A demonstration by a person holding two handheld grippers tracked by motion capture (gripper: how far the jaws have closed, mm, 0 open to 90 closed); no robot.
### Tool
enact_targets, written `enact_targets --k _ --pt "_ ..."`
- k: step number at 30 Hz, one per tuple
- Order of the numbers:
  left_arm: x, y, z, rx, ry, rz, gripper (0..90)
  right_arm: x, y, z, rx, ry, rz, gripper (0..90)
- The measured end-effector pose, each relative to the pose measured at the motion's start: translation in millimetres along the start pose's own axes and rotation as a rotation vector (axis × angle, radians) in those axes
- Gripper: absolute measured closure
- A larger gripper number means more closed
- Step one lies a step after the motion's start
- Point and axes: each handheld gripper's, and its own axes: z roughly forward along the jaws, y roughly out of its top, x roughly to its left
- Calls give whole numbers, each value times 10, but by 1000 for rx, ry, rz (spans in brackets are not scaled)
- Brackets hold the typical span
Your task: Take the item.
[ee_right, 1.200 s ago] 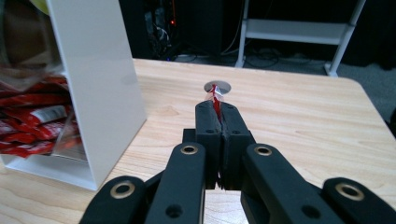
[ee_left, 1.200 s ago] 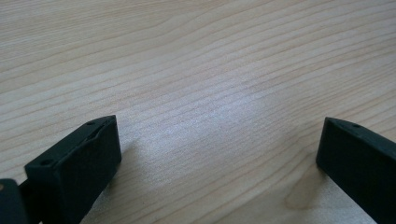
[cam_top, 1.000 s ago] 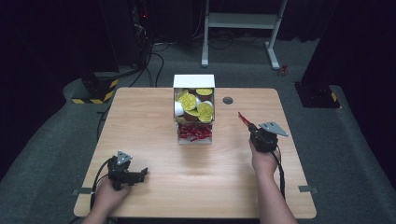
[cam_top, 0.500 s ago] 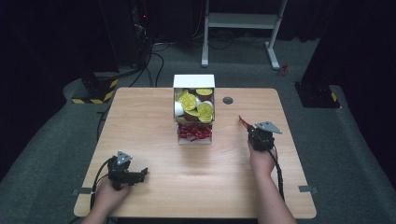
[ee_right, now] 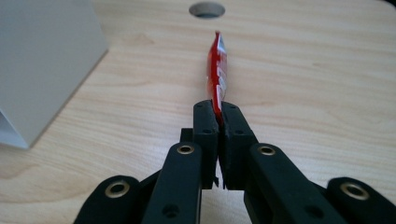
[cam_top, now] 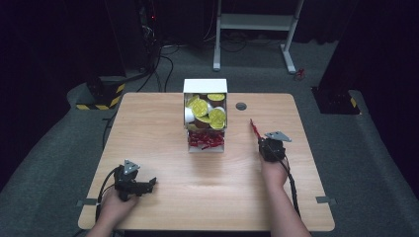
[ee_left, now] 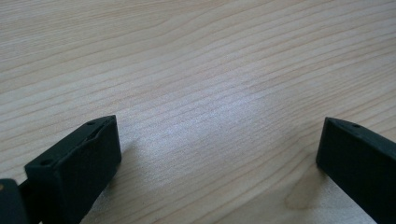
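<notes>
While the right tongs are pressed together on the lower end of a thin red packet, the packet stands on edge and sticks out past the tips, pointing toward a round hole in the worktop. From the high view, the right tongs sit at the right side of the worktop, held by the person's right hand, and the red packet slants up and to the left from them, just right of the white box, not touching it. That box stands at the middle of the worktop; its upper part holds round cups with yellow lids, and its lower tray holds a heap of red packets. A grey wall of the box shows at the left of the right gripper view.

Near the front left corner, the left tongs lie low over the wood in the person's left hand. Their jaws are spread wide with bare wood between them, and they grip nothing.
</notes>
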Motion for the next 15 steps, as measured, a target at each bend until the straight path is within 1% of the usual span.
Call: enact_targets --k 2,3,5,6,8,9,11,12,15 --pt "1 0 -1 1 0 1 2 3 -29 26 18 0 4 861" --pt "2 0 0 0 0 2 2 -5 -37 39 21 1 -6 860" --pt "1 0 -1 1 0 2 2 -2 -46 53 31 2 -5 857" --pt "1 0 0 1 -1 1 3 -5 -47 59 34 2 -13 856" --pt "0 0 0 0 0 0 3 -1 -49 71 43 1 -12 851" --pt "1 0 -1 1 0 2 2 8 -48 73 52 2 -4 848" --pt "1 0 0 0 0 1 2 1 -52 89 56 3 -17 846" --pt "1 0 -1 0 0 2 2 12 -56 92 58 4 -7 846" --pt "2 0 -1 1 1 3 2 26 -63 112 71 10 -9 845"
